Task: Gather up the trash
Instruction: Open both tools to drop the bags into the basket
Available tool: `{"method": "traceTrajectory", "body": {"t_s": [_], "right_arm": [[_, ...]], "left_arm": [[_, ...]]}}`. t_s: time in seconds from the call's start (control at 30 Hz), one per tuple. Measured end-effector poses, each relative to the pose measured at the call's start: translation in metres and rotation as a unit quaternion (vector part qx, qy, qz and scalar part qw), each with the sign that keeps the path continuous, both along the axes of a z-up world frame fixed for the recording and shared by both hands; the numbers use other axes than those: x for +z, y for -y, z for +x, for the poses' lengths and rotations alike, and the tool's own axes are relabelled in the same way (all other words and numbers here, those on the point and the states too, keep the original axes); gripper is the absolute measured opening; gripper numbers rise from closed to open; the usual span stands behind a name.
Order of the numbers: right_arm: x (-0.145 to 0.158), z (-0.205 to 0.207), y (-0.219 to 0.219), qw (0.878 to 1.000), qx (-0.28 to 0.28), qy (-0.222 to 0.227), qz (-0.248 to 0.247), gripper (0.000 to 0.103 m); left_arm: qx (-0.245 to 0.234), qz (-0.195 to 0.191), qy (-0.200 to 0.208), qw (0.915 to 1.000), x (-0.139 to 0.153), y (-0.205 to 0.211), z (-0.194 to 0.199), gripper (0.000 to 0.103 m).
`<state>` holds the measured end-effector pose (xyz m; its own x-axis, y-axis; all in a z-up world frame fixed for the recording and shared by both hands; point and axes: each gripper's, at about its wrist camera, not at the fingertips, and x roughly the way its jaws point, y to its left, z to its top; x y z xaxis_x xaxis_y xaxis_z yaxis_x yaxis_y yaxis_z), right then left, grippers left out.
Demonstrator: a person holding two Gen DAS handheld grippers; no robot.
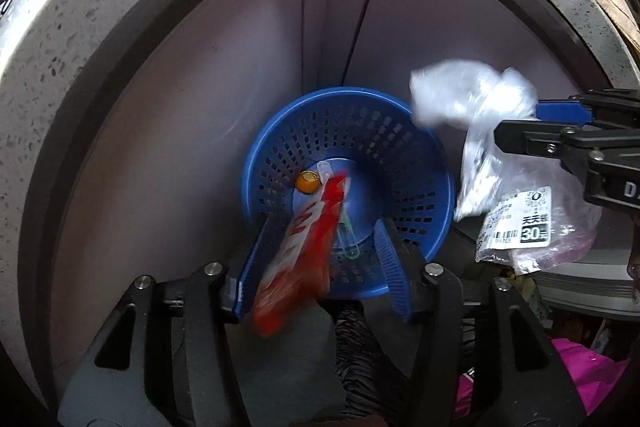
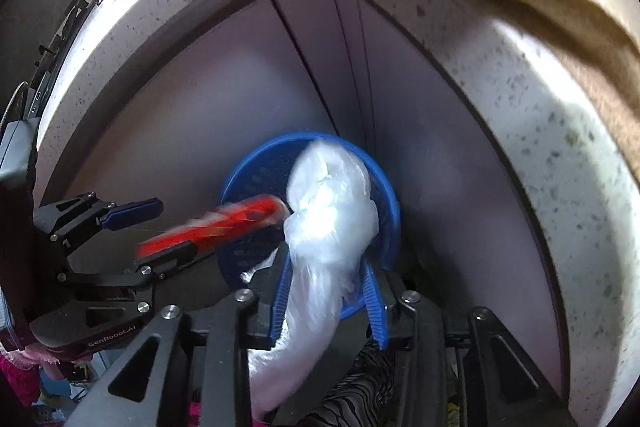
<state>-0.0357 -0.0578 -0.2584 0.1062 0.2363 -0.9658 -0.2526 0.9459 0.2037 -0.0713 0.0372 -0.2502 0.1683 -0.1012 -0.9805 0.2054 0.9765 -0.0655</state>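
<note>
Above the blue basket (image 1: pixel 352 187), the left gripper (image 1: pixel 320 263) stands wide with a blurred red wrapper (image 1: pixel 304 247) between its fingers, while the right gripper (image 2: pixel 328 295) clamps a clear plastic bag (image 2: pixel 332 219).

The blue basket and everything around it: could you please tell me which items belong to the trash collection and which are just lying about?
Part of the job:
- blue basket
- red wrapper, loose between the left gripper jaws
- clear plastic bag in the right gripper
- orange cap in the basket

Just lying about:
- pink cloth
- speckled countertop
</note>
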Motion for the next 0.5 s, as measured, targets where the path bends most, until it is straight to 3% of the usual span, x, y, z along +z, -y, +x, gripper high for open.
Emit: {"method": "traceTrajectory", "body": {"t_s": [0.2,0.5], "right_arm": [[0.006,-0.003,-0.004,1.000,-0.002,0.005,0.003,0.051],[0.019,0.002,-0.004,1.000,0.004,0.007,0.009,0.051]], "left_arm": [[0.011,-0.001,0.001,0.9999,0.010,-0.011,0.003,0.055],[0.016,0.002,0.014,0.9998,0.018,-0.018,0.002,0.055]]}}
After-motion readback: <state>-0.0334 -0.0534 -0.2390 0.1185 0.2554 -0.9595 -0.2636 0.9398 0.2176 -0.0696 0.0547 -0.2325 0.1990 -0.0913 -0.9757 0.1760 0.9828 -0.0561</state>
